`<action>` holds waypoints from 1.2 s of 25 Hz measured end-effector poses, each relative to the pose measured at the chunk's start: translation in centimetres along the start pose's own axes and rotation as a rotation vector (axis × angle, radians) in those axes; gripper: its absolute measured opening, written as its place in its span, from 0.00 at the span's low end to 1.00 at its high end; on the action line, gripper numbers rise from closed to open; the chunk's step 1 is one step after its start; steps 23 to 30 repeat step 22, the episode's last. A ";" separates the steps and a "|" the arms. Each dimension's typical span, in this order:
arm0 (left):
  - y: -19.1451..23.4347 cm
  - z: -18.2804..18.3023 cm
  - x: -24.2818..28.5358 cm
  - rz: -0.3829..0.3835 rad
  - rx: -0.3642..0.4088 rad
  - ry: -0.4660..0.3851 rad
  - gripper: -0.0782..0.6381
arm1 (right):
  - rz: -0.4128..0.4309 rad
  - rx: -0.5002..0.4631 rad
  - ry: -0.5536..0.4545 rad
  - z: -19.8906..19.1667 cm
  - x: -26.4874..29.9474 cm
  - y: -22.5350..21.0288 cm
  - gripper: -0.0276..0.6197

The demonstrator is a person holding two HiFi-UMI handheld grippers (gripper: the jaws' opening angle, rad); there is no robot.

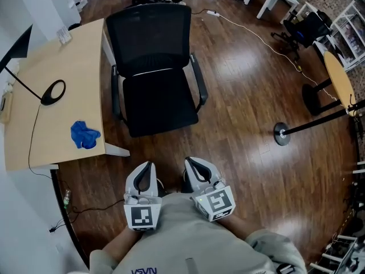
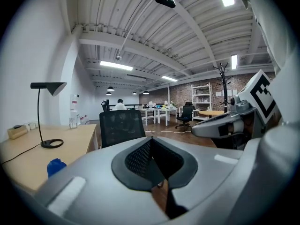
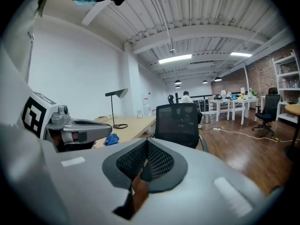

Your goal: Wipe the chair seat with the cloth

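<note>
Crumpled blue cloth (image 1: 84,135) on desk (image 1: 68,104); left claw (image 1: 148,168), right claw (image 1: 192,164) both clenched empty.

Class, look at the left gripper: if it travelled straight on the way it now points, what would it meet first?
Most likely the black chair: the left gripper aims at the front of its seat, with only bare wooden floor between. Depth is hard to judge, so take that as probable.

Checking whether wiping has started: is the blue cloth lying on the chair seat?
No, the blue cloth lies on the wooden desk, beside the black office chair.
</note>
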State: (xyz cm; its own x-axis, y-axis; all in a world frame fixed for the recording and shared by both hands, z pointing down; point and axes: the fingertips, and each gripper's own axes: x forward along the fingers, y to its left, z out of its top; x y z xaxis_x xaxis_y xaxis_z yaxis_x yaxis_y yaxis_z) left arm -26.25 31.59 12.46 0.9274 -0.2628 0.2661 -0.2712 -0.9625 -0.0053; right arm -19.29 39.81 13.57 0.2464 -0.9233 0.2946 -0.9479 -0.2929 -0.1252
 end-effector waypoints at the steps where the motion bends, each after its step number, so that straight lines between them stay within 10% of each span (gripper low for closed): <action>1: 0.4 -0.1 -0.2 0.010 -0.002 -0.002 0.12 | 0.003 -0.003 -0.001 0.0 0.1 0.1 0.04; 30: -1.6 1.7 3.3 0.035 -0.001 -0.025 0.12 | 0.037 -0.023 -0.020 1.8 -0.4 -4.0 0.04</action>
